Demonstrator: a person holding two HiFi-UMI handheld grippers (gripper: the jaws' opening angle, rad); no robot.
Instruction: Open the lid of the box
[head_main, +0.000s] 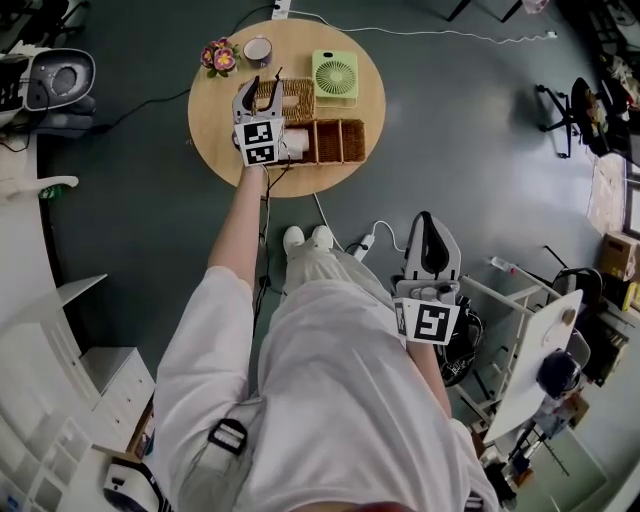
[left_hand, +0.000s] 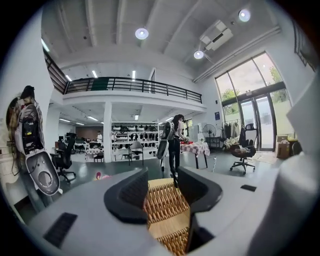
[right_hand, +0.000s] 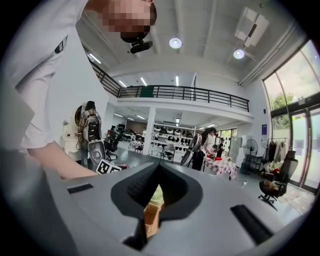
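Note:
A wicker box (head_main: 330, 141) with open compartments sits on the round wooden table (head_main: 213, 120). Its woven lid (head_main: 291, 99) lies swung back behind it. My left gripper (head_main: 262, 86) hovers over the lid's left end with its jaws apart. In the left gripper view the left gripper (left_hand: 162, 176) is open, and the woven lid (left_hand: 167, 207) fills the gap without the pads pressing on it. My right gripper (head_main: 425, 218) hangs low beside the person's hip, away from the table. In its own view the right gripper (right_hand: 159, 167) has its tips together, shut on nothing.
A green fan (head_main: 335, 75) stands behind the box, with a flower pot (head_main: 218, 55) and a small cup (head_main: 258, 49) at the table's far edge. A cable and power strip (head_main: 366, 243) lie on the floor. White shelving (head_main: 60, 300) stands at the left.

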